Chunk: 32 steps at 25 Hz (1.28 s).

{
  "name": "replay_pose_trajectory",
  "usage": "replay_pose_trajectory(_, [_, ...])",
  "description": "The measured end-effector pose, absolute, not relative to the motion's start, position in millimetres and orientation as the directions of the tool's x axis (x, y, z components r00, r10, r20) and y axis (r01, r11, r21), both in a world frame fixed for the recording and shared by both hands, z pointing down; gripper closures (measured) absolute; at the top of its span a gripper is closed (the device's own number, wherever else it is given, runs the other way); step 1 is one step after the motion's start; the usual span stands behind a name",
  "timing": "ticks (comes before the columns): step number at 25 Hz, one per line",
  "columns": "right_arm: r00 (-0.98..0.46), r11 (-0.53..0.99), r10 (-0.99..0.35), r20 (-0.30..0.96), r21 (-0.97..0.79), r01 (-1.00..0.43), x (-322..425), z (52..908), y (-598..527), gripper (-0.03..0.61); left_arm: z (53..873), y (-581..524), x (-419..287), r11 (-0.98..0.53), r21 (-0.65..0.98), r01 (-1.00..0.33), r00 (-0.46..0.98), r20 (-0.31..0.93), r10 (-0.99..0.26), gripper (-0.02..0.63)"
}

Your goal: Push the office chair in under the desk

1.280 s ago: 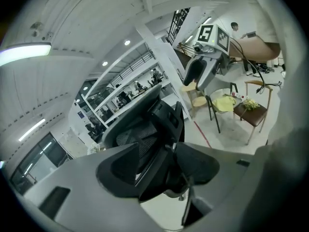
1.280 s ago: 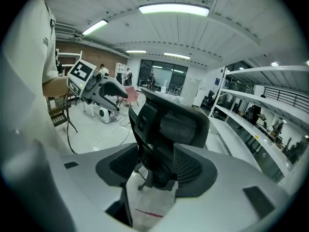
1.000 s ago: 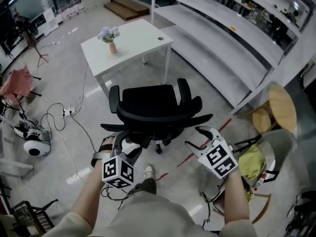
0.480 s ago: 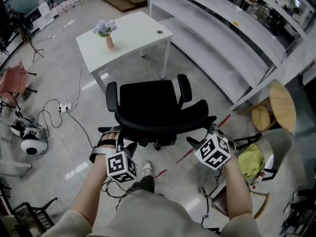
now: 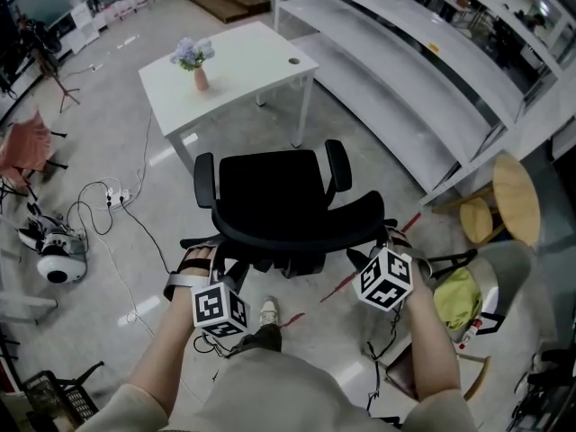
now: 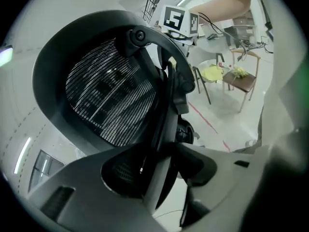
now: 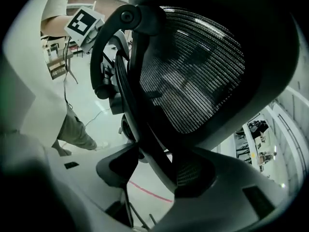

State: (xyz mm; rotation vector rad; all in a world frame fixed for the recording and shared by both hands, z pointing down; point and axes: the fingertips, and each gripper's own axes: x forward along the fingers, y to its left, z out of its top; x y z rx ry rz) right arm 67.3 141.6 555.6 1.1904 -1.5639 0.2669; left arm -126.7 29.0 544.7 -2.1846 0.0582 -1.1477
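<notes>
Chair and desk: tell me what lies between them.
Nothing but bare floor. In the head view, the stretch from the chair to the near edge of the desk holds no objects.

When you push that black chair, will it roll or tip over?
It probably rolls easily: the floor looks smooth, though the base of the office chair is mostly hidden. Its mesh backrest may flex a little when pushed.
</notes>
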Motion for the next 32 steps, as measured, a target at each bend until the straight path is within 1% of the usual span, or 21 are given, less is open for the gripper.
replay_pose_trajectory(7, [0.118,0.461,-0.535,0.836,0.406,-0.789,70.2,559.1,134.7,0.351,547.4,23.9,-124.7,-0.785,-0.569,0.244,0.624,0.712,-0.322,0.408])
replay_pose_trajectory(15, [0.119,0.434,-0.553,0.824,0.407,-0.804,76.2,559.6,108.3,0.35,547.5,-6.5,-115.8,-0.797,-0.548,0.254,0.619,0.726,-0.301,0.407])
replay_pose_trajectory(24, [0.144,0.42,-0.539,0.83,0.413,-0.808,96.3,560.9,76.5,0.342,546.2,-32.4,-99.3,-0.803,-0.537,0.26,0.633,0.722,-0.278,0.408])
replay_pose_trajectory(32, [0.125,0.433,-0.559,0.819,0.417,-0.799,108.7,561.5,55.7,0.339,546.7,-45.3,-90.9,-0.797,-0.557,0.232,0.641,0.704,-0.306,0.408])
